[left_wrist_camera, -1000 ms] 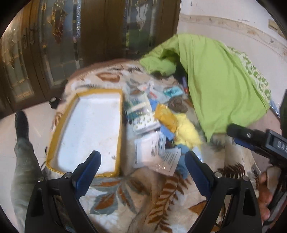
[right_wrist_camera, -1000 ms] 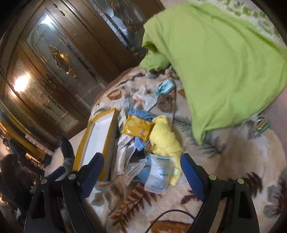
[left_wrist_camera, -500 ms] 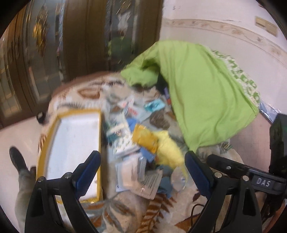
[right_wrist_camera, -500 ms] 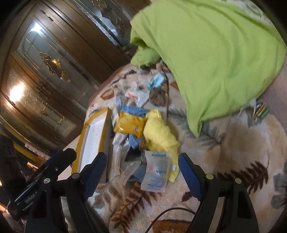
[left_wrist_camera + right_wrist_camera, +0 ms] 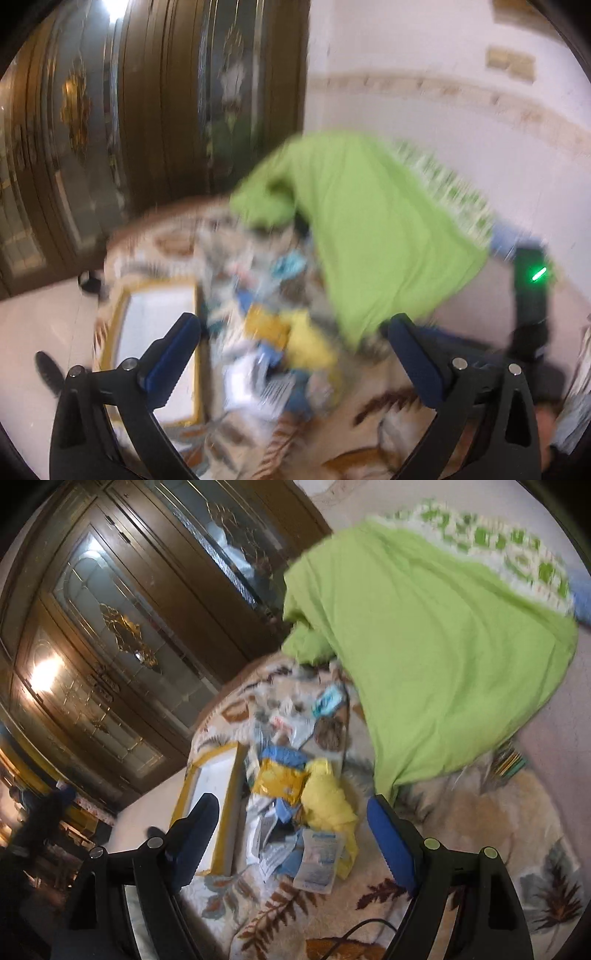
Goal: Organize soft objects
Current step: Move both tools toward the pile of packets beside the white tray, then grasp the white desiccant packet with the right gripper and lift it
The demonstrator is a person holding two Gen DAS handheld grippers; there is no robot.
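- The right tool (image 5: 291, 830) hangs above the leaf-patterned blanket (image 5: 461, 834) with its blue fingers spread wide and nothing between them; the left tool (image 5: 295, 354) is likewise wide open and empty, though its view is badly smeared.
- Just ahead of both lies the jumble to be sorted: a white printed packet (image 5: 319, 860) nearest, resting against a crumpled yellow cloth (image 5: 328, 801), with an orange-yellow pouch (image 5: 279, 781) touching the cloth's left side and blue cloth (image 5: 284, 755) beyond that.
- Beside the pile on its left sits the yellow-rimmed tray (image 5: 231, 812), its white floor bare where visible (likely where the soft pieces should go).
- Farther off, a small teal packet (image 5: 327, 699) and a brown round thing (image 5: 328, 733) lie near the edge of a big green blanket (image 5: 436, 635); dark glazed wooden doors (image 5: 122, 627) stand behind.
- To do the pick well, I would lower one tool straight onto a raised fold of the yellow cloth, not its flat edge, so the fingers bite fabric only.
- Keep clear of the packet that leans on it, or it will be dragged along.
- Hold the camera steady before closing.
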